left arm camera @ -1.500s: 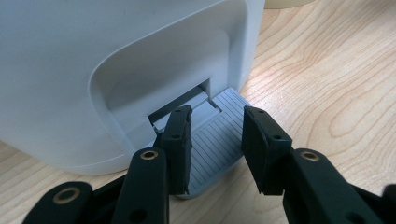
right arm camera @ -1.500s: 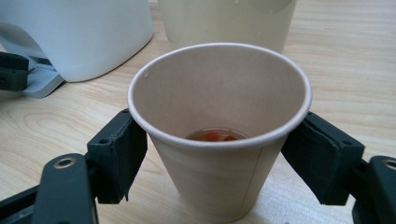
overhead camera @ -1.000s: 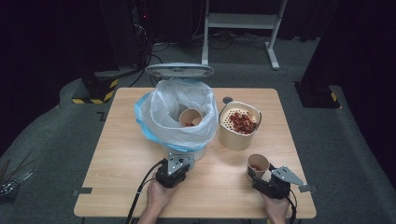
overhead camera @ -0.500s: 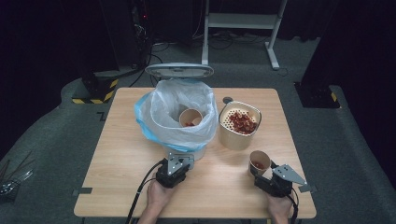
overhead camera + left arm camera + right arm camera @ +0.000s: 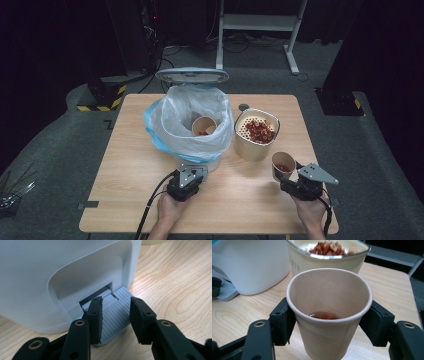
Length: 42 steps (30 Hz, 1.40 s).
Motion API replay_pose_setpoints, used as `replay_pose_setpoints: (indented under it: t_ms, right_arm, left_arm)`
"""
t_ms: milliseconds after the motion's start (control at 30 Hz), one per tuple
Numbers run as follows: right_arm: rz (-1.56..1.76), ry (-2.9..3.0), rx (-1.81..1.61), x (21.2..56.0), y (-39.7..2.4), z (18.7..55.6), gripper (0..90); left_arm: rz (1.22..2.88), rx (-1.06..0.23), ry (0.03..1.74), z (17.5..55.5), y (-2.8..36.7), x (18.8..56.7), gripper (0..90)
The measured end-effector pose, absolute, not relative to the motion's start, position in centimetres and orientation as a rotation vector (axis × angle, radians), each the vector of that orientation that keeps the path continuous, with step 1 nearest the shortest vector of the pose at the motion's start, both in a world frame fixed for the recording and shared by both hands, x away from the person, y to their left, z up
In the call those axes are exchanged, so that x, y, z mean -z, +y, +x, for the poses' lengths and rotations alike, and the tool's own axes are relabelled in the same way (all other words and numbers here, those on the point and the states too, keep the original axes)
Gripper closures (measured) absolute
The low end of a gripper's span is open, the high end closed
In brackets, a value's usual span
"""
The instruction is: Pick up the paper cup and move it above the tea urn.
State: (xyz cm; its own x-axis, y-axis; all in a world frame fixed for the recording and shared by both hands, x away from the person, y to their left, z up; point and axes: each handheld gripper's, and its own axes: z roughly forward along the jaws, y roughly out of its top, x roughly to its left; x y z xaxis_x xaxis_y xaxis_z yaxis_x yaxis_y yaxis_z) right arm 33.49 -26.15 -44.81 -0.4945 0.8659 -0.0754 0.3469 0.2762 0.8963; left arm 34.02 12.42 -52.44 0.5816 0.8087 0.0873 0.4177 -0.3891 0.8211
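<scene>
**Paper cup gripped upright at the table's near right, pedal under the left jaws**

High view: one wooden table (image 5: pixel 125 200) carries one white pedal bin (image 5: pixel 215 162) lined with a pale plastic bag (image 5: pixel 170 125), its lid (image 5: pixel 191 75) standing up at the far side. Two paper cups are counted here: one lies inside the bag (image 5: pixel 204 126), and one paper cup (image 5: pixel 283 165) stands near the table's right front, just in front of the single cream strainer pot (image 5: pixel 256 134) filled with red pieces. The right gripper (image 5: pixel 292 181) reaches to this cup from the near side. The left gripper (image 5: pixel 192 172) sits at the foot of the bin.

Left gripper view: the two jaws stand over the grey ribbed pedal (image 5: pixel 116 315) at the base of the bin, one to each side, narrowly parted; whether they press on it cannot be told.

Right gripper view: the jaws have just been closing, and the pads now sit against both sides of the cup, holding it. The cup's long axis runs upright, mouth up, with a little reddish liquid and red bits at the bottom. The strainer pot stands right behind it.
</scene>
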Motion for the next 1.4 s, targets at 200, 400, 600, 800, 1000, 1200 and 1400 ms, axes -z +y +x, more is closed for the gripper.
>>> replay_pose_setpoints:
  t_ms: [200,400,600,800,1000,1200,1400]
  right_arm:
    - [1.055,2.018,-1.139,42.3,-26.8,34.8,35.1]
    - [1.016,2.049,-1.065,40.2,-26.8,36.4,36.8]
    - [1.004,2.098,-1.011,38.8,-26.5,38.0,37.7]
    - [0.964,2.181,-0.916,35.9,-26.1,40.1,38.4]
    - [0.948,2.239,-0.862,33.8,-25.8,41.7,38.8]
    - [0.935,2.29,-0.776,32.9,-25.3,42.9,39.0]
    - [0.912,2.353,-0.665,32.1,-24.8,44.1,39.9]
  left_arm:
    - [2.018,-0.624,0.975,34.0,12.4,52.4,62.9]
    - [2.023,-0.627,0.974,34.0,12.4,52.4,62.9]
    - [2.017,-0.622,0.974,34.1,12.5,52.4,62.9]
    - [2.016,-0.619,0.975,34.1,12.5,52.4,62.9]
    - [2.016,-0.617,0.975,34.1,12.5,52.4,62.8]
    - [2.015,-0.606,0.972,34.1,12.5,52.4,61.5]
    - [2.016,-0.609,0.971,34.1,12.5,52.4,61.1]
